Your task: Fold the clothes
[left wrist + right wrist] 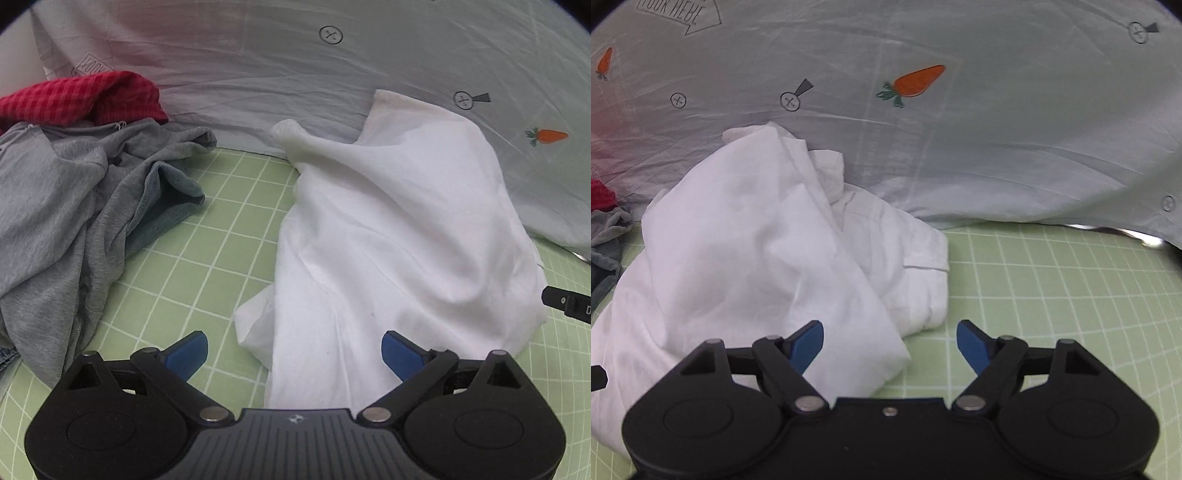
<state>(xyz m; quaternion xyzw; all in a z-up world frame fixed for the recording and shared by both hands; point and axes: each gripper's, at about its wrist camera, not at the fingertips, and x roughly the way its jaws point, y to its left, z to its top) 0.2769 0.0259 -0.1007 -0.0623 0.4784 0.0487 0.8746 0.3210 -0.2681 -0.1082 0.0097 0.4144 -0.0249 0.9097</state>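
A crumpled white garment [399, 236] lies in a heap on the green grid mat [229, 236]. My left gripper [293, 354] is open, its blue fingertips [186, 354] spread wide over the garment's near end, holding nothing. In the right wrist view the same white garment [750, 251] fills the left and middle. My right gripper [890, 347] is open and empty just above the garment's near right edge. A part of the right gripper [569, 304] shows at the right edge of the left wrist view.
A pile of grey clothes [70, 221] with a red checked garment [85, 98] on top lies at the left. A pale sheet printed with carrots [916, 83] hangs behind the mat [1052, 295].
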